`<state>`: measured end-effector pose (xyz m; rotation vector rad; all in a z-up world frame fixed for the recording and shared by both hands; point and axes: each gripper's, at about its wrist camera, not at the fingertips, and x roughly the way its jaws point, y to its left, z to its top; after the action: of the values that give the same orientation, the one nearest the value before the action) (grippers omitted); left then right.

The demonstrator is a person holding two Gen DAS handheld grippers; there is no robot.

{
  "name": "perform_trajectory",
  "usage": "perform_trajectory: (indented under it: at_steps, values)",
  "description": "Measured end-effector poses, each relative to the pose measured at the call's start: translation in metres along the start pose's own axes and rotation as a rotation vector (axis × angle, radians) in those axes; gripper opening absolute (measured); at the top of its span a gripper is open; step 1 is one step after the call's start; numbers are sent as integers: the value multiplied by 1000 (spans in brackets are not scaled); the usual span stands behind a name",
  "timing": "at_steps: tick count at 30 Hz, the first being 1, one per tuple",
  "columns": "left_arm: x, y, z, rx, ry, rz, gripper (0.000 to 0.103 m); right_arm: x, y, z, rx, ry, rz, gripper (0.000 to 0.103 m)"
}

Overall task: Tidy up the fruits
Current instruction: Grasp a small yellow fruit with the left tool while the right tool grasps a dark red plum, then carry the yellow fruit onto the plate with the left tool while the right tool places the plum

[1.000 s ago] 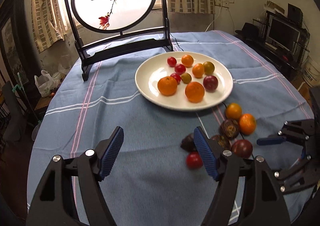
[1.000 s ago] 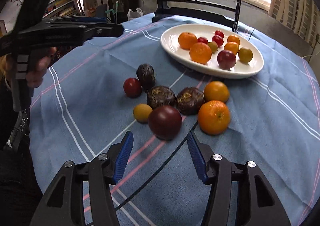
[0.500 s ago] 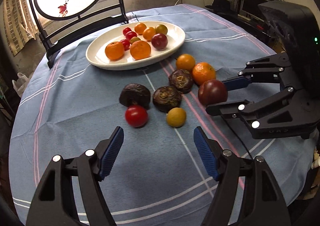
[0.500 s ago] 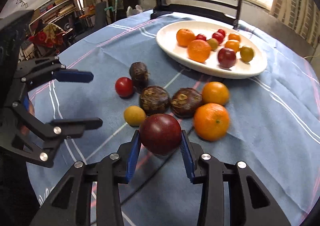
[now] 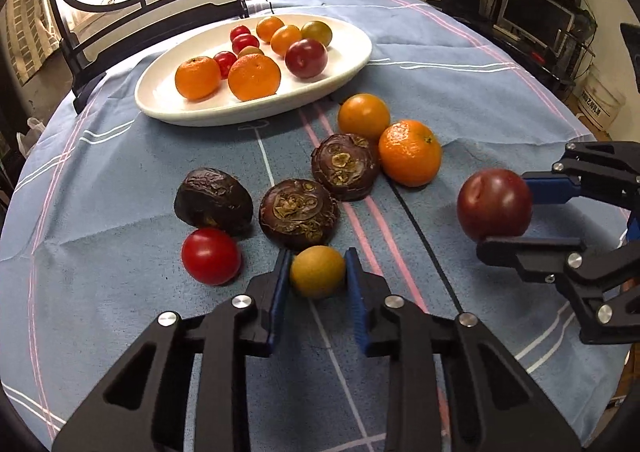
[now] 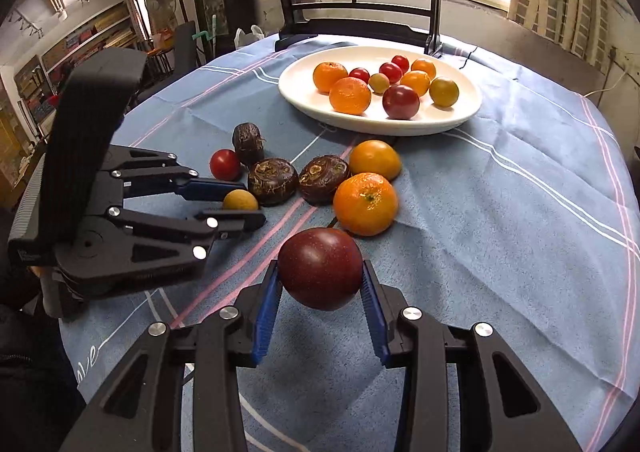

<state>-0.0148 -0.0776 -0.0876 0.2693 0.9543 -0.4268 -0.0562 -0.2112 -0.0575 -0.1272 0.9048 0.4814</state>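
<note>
Gripping a small yellow-brown fruit on the tablecloth, the left gripper has just clenched; the right gripper is holding a dark red plum aloft, open cloth to its right before the plate.

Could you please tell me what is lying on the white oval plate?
The white oval plate holds two mandarins, a dark red plum, red cherry tomatoes and small orange and yellow-green fruits. Anything behind them is hidden.
</note>
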Motion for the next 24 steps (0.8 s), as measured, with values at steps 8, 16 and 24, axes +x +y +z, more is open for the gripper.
perform_trajectory:
  at_steps: [8,16,24]
  values:
    - [-21,-3,-4,33,-57,17,27,2,8,-3,0,-1,12,40]
    - [-40,8,2,17,-93,60,27,4,25,0,-32,9,26,40]
    - [-45,20,9,2,-110,59,27,6,32,10,-43,2,36,40]
